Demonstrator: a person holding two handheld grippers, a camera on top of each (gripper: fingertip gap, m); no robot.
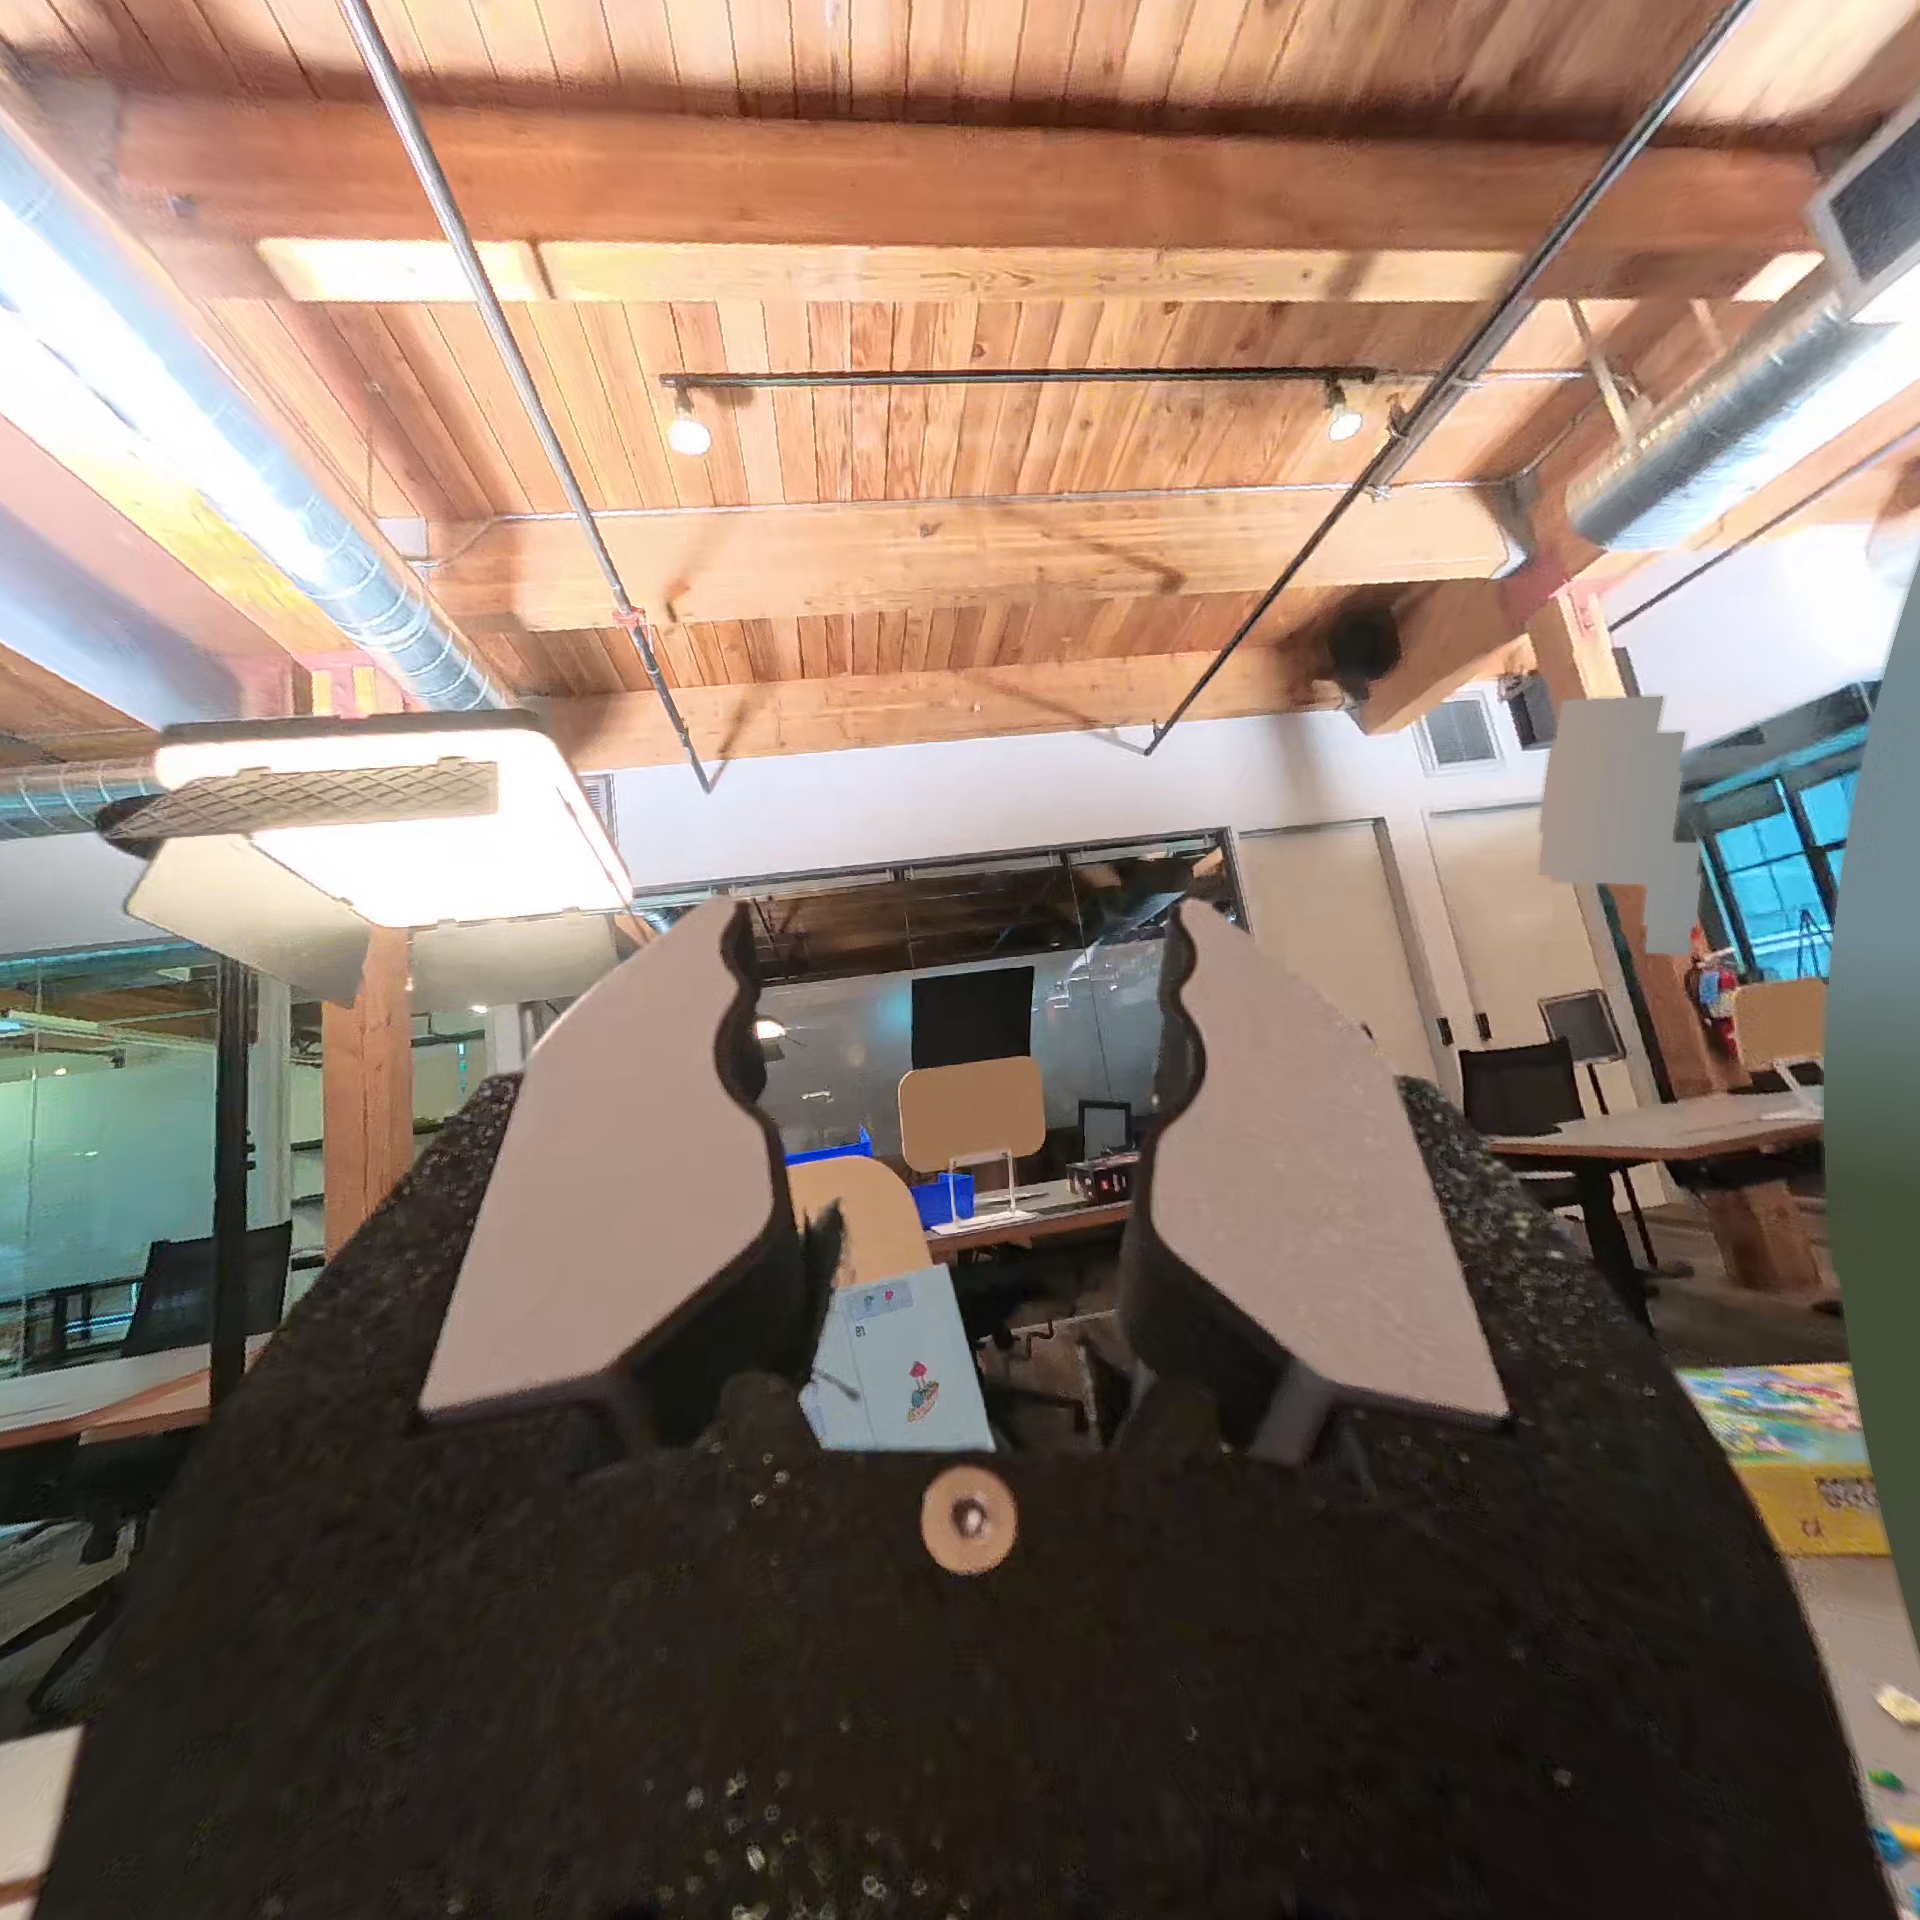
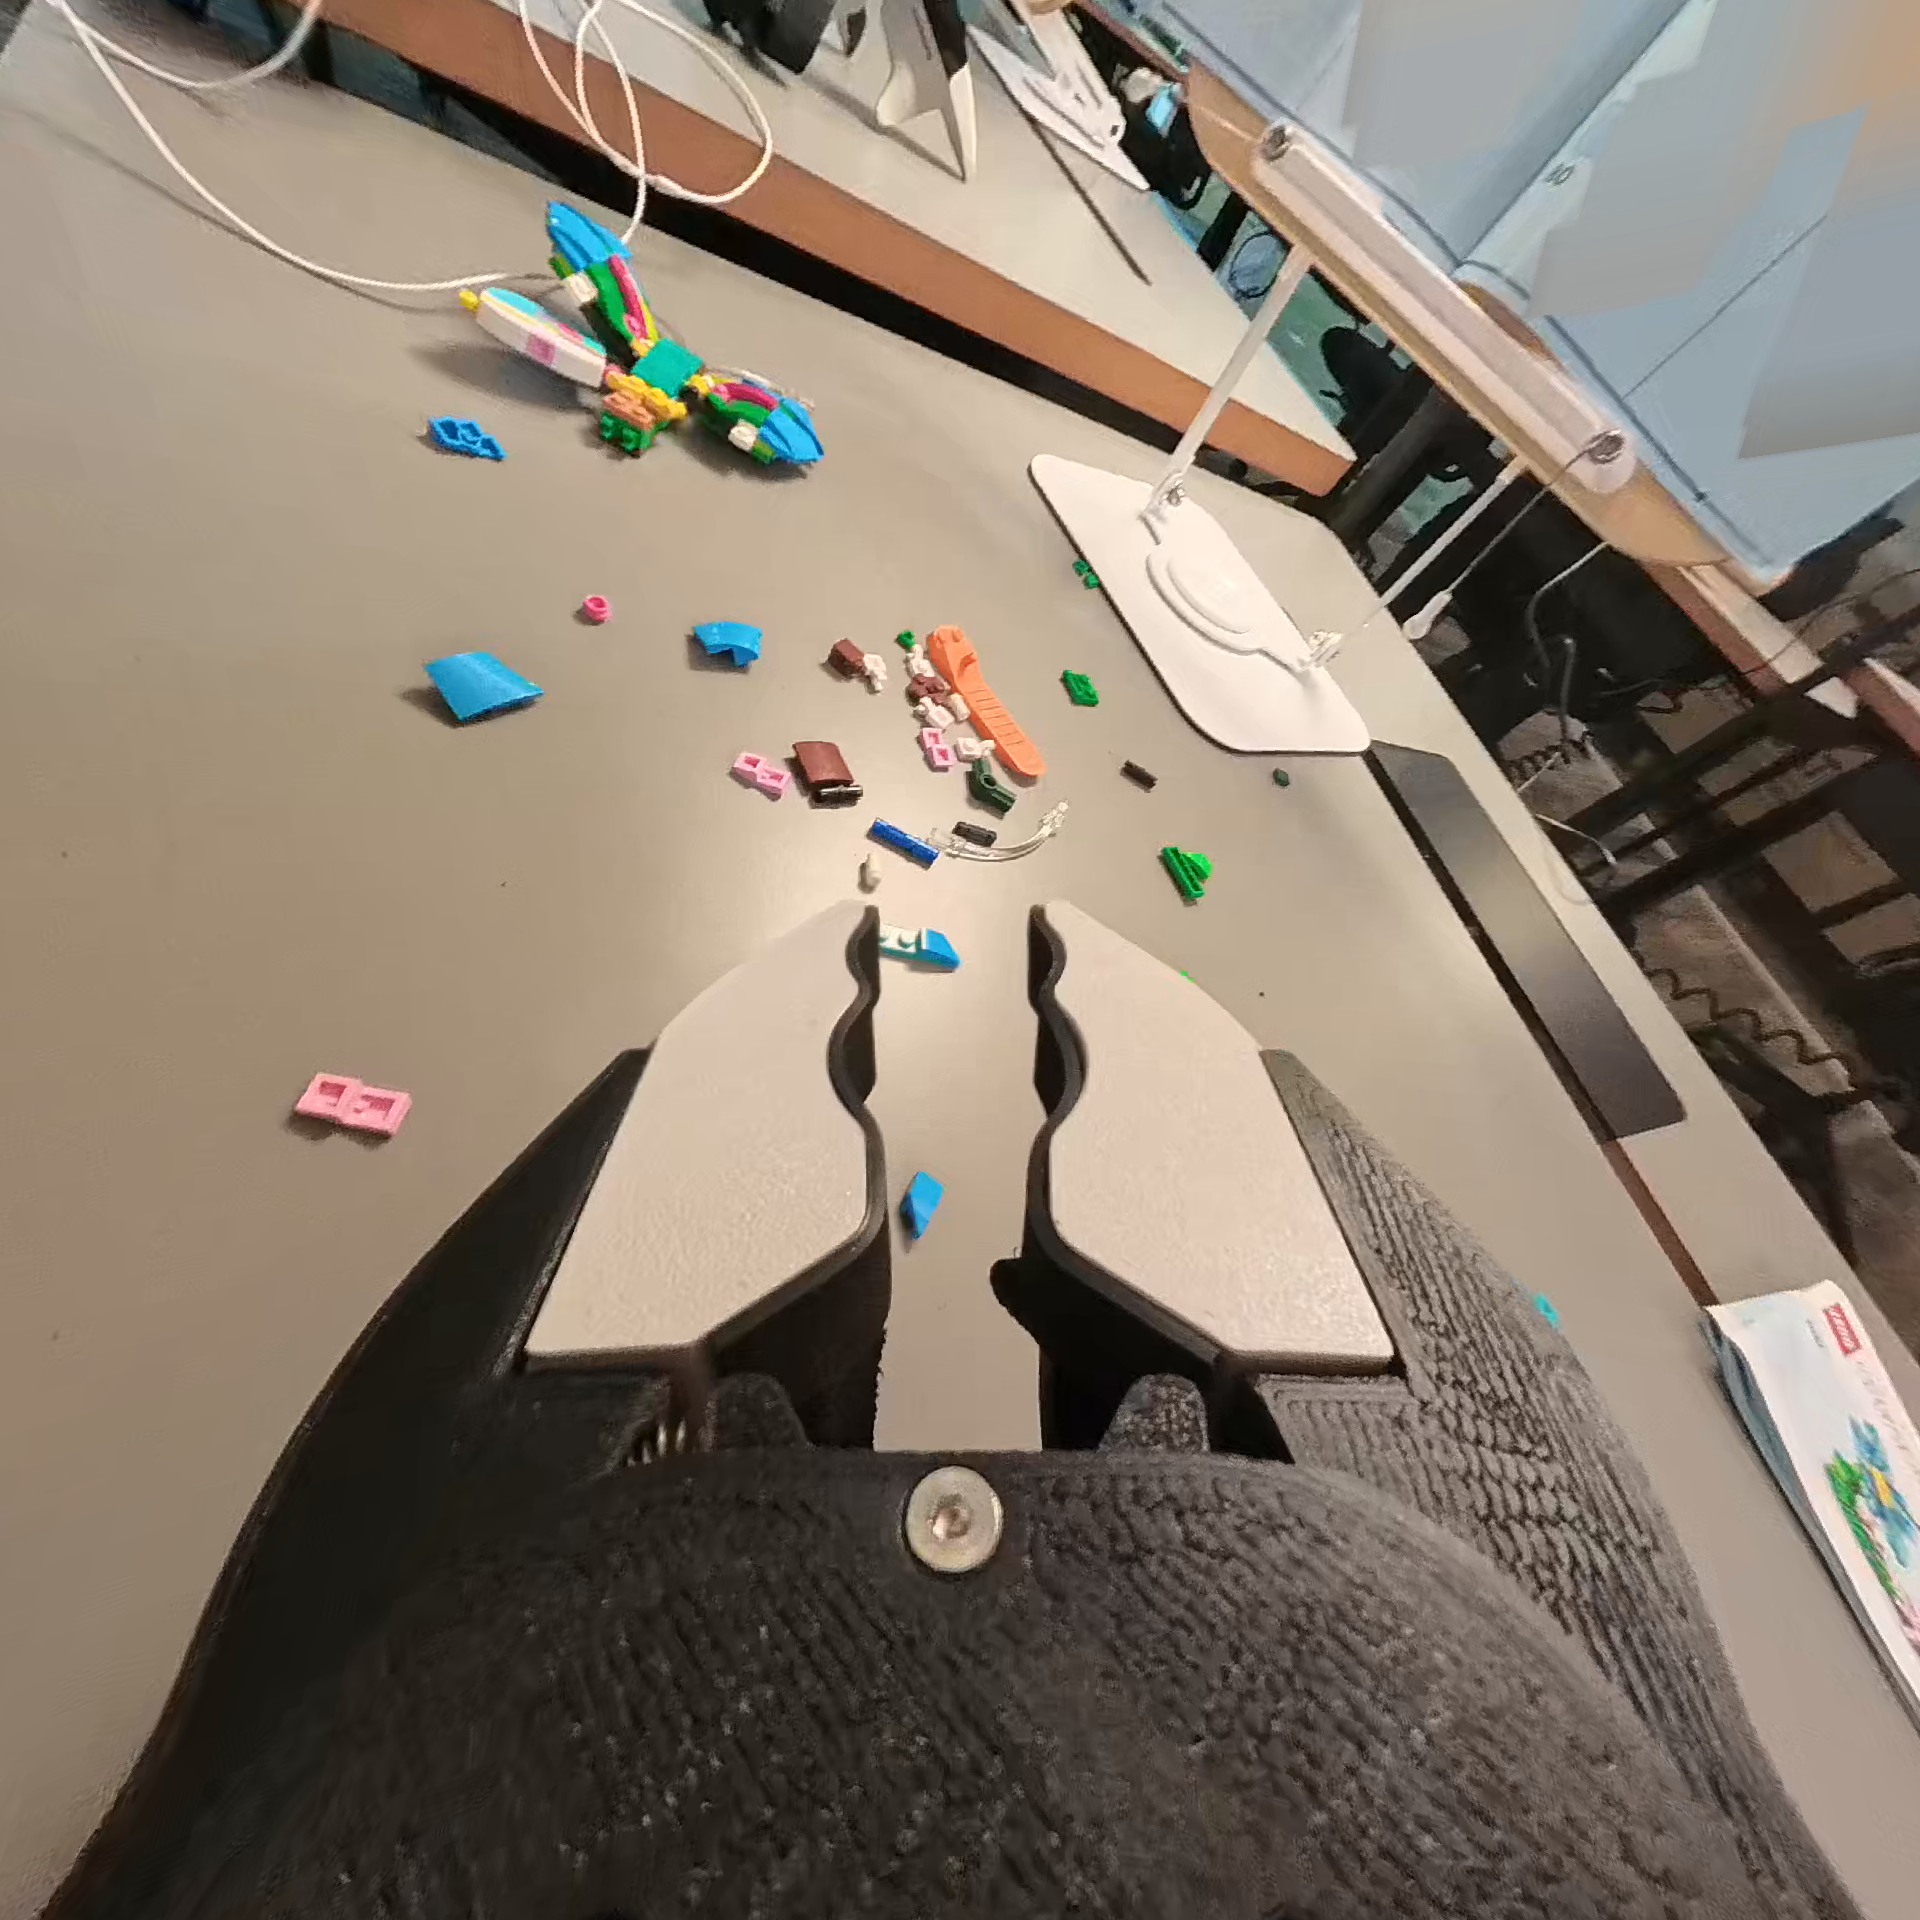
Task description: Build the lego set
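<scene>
- Right gripper [image 2: 948,914]: fingers spread, holding nothing, above the table [image 2: 208,831].
- A blue slope brick [image 2: 921,948] lies just beyond its left fingertip.
- Far ahead-left lies the model [image 2: 644,353], long axis running left-far to right-near.
- Left gripper [image 1: 956,935]: spread, tilted toward the ceiling, holding nothing.

A matt, smooth grey table [image 2: 260,831] was seen, and glossy plastic bricks [image 2: 478,686] were scattered on it. Beside them a smooth white lamp base [image 2: 1247,665] was shown. The right tool [image 2: 951,925] was faced with matt grey plates over rough black printed plastic. Above the left tool [image 1: 956,935], bare wooden planks [image 1: 935,582] were seen.
</scene>
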